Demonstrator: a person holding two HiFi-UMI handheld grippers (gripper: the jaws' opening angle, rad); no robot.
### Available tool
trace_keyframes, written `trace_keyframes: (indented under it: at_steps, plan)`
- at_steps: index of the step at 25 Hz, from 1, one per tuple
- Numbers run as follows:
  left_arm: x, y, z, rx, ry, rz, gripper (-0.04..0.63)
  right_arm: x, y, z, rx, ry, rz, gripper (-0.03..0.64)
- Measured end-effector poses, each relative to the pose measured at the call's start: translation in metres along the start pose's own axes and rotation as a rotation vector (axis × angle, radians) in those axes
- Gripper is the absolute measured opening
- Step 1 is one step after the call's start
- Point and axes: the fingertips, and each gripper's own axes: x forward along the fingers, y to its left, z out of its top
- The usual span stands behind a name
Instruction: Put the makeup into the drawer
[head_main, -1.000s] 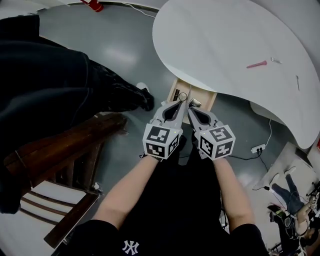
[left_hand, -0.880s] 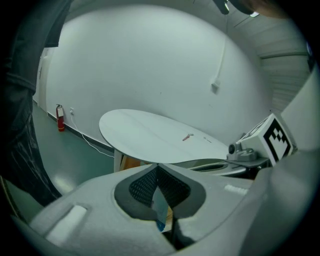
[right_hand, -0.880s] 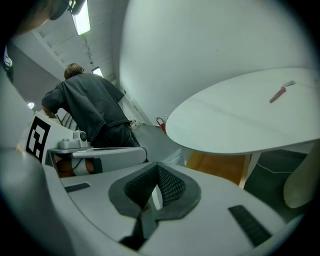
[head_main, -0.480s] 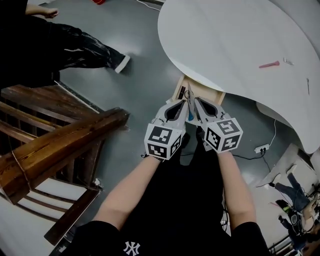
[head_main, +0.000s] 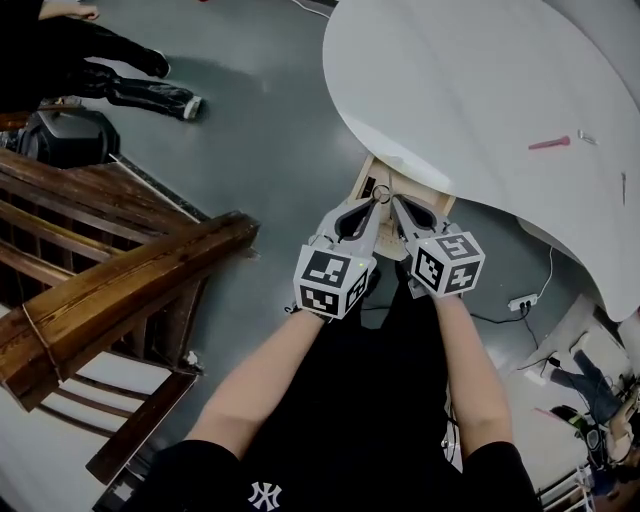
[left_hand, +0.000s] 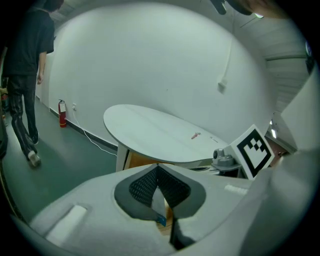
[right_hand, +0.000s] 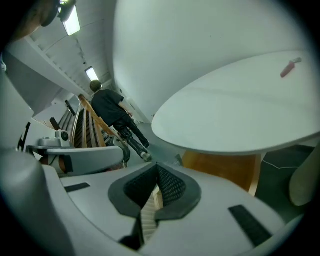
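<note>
Step in hand, as judged: carrying the makeup to the drawer, not yet released. The left gripper (head_main: 366, 208) was clenched on a thin pale makeup piece (left_hand: 159, 207) with a small blue end; in the head view a small ring (head_main: 381, 193) showed just at the two grippers' tips, probably the same piece. The right gripper (head_main: 400, 207) was also closed, tip to tip beside the left. A pale ribbed strip showed below its pads (right_hand: 172, 187), and I could not tell if that was gripped. The drawer (head_main: 362, 180) stood pulled out under the table (head_main: 480, 90), with both tips over its open front. The next move would likely call for lowering the tips inside the drawer walls before letting go, since so slim a piece could slip past the edge. Materials: the drawer was light raw wood and box-shaped. The table was smooth, white and rounded, with a pink stick (head_main: 551, 143) lying on it well apart. The pads were black, cross-hatched rubber set in grey moulded shells.
</note>
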Motion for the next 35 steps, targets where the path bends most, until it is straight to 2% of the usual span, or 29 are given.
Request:
trace_keyframes:
  at_steps: [5,7,12,17,24,35]
  plan:
    - [0.011,0.002,0.001,-0.005,0.009,-0.006,0.009,0.000,-0.032,-0.011,-0.050,0.061,-0.115,0.023]
    - [0.014,0.001,0.002,-0.005,0.012,-0.013,0.009,-0.004,-0.040,-0.014,-0.075,0.082,-0.152,0.055]
    - [0.018,-0.008,0.007,0.003,0.016,-0.039,0.009,-0.016,-0.040,-0.011,-0.123,0.091,-0.211,0.055]
    - [0.012,-0.015,0.018,0.012,0.008,-0.059,0.009,-0.031,-0.026,0.008,-0.157,0.052,-0.234,0.026]
    - [-0.012,-0.030,0.044,0.039,-0.018,-0.087,0.009,-0.056,0.003,0.043,-0.190,-0.022,-0.245,0.018]
    - [-0.060,-0.057,0.098,0.127,-0.087,-0.146,0.009,-0.103,0.071,0.100,-0.260,-0.154,-0.225,0.015]
